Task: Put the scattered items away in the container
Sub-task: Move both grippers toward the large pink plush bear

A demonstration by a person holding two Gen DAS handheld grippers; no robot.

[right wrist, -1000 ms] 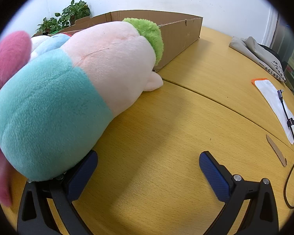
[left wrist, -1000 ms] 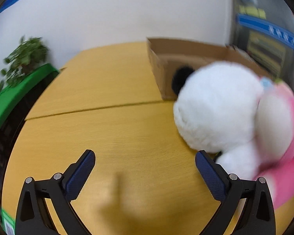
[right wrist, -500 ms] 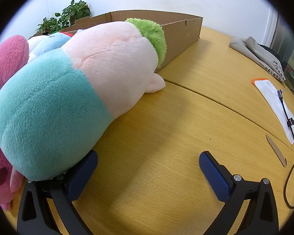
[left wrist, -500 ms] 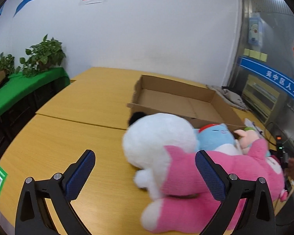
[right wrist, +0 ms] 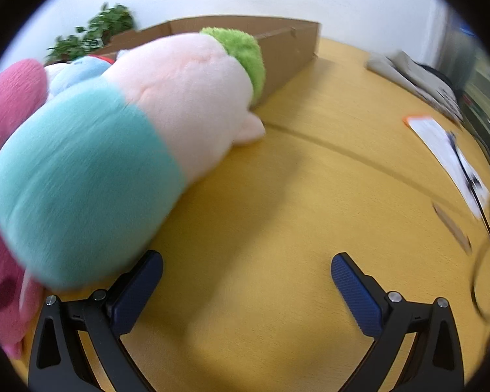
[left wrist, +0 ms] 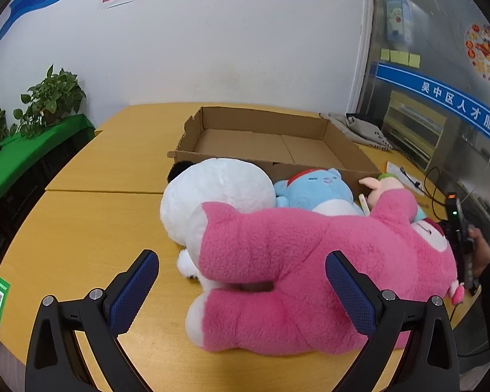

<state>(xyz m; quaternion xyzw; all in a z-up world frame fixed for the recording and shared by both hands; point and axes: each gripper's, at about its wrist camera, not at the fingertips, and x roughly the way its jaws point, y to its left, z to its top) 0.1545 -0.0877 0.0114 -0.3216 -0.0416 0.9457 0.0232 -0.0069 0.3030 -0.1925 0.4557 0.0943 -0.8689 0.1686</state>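
Just ahead of my wide-open left claw (left wrist: 241, 277), the pink plush (left wrist: 310, 261) lies crosswise on the surface (left wrist: 81, 228), short of the cardboard box (left wrist: 268, 143); my right claw (right wrist: 246, 279) gapes empty.

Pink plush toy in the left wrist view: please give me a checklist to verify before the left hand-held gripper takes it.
1. Left hand-held gripper open: ok.
2. Pink plush toy between its fingers: ok.
3. Cardboard box has free space: ok.
4. Toy free of neighbours: not ok, it leans on the white plush and blue plush.
5. Right hand-held gripper holds nothing: ok.
6. Grip point firm enough: cannot tell.
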